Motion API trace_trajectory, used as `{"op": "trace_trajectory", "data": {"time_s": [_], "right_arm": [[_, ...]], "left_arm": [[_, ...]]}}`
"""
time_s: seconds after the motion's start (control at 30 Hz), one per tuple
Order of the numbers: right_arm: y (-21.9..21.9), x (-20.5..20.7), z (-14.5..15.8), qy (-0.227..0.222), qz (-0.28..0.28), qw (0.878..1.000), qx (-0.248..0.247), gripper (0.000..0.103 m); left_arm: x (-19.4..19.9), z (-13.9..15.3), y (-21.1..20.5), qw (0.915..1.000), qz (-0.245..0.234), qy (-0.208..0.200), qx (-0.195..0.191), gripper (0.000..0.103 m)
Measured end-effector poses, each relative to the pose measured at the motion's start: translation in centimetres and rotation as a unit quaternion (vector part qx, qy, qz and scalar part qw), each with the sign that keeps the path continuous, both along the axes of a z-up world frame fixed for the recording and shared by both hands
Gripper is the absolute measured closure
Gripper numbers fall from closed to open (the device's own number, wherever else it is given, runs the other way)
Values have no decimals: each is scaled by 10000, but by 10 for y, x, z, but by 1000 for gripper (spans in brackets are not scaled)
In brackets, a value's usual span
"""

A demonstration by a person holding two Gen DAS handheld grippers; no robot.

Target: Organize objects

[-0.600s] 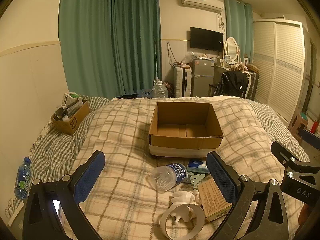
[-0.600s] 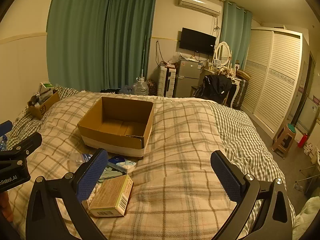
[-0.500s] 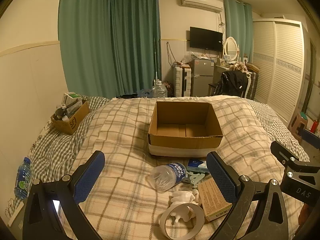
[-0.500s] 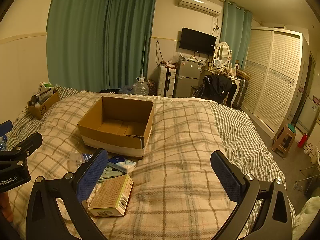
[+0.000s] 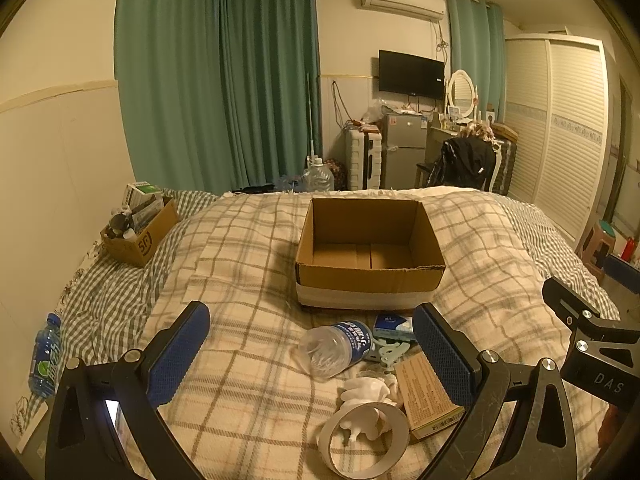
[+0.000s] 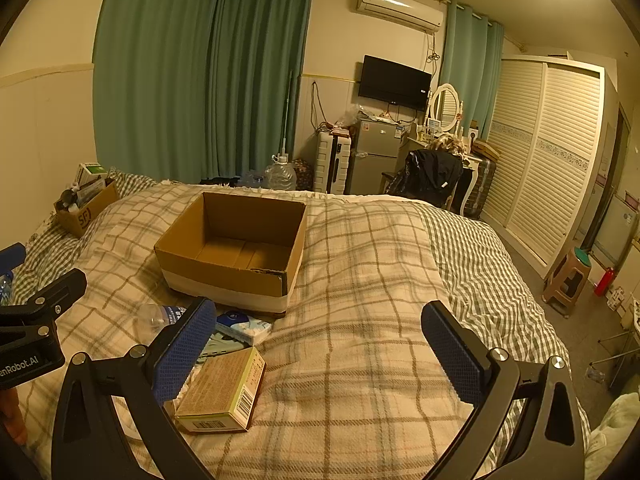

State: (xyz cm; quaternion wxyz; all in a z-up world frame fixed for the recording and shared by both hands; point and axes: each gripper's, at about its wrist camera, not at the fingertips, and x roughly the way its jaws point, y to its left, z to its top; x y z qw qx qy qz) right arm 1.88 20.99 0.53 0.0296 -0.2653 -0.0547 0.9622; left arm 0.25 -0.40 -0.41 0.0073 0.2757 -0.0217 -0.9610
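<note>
Both tools at widest spread, nothing between the pads. We read the left tool (image 5: 310, 354) as hovering over the clutter on the bed (image 5: 248, 264), angled down toward it; the right tool (image 6: 316, 354) hangs beside it over bare plaid blanket, holding nothing.

Just past the left tool's pads: a clear water bottle (image 5: 336, 346) on its side, a white tape ring (image 5: 366, 438) with a crumpled white item (image 5: 366, 390) partly inside it, a tan carton (image 5: 426, 394) lying flat, a blue tissue pack (image 5: 394, 324) and a pale teal item (image 5: 390, 352), hard to identify. All bunched, touching or overlapping, just in front of the cardboard box (image 5: 370, 276).

The box sits open-topped and looks empty, mid-bed, so we judge it the drop target and sorting not yet begun. Wide jaws suit a first pick; the bottle is nearest centre for the left tool, the carton (image 6: 222, 394) nearest the right.

A smaller filled box (image 5: 140, 232) sits far left, well apart.
</note>
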Motion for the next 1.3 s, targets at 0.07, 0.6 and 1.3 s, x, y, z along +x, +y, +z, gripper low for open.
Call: {"op": "trace_trajectory", "data": {"time_s": [0.07, 0.6, 1.3], "right_arm": [[0, 0, -1, -3, 1, 10000, 7, 0], [-5, 0, -4, -48, 34, 10000, 50, 0], [-12, 8, 13, 103, 126, 9998, 136, 0]], "left_arm": [[1, -1, -1, 10000, 11, 2, 8, 0], [2, -6, 2, 9999, -107, -64, -1, 0], [15, 17, 1, 9995, 0, 293, -101, 0]]}}
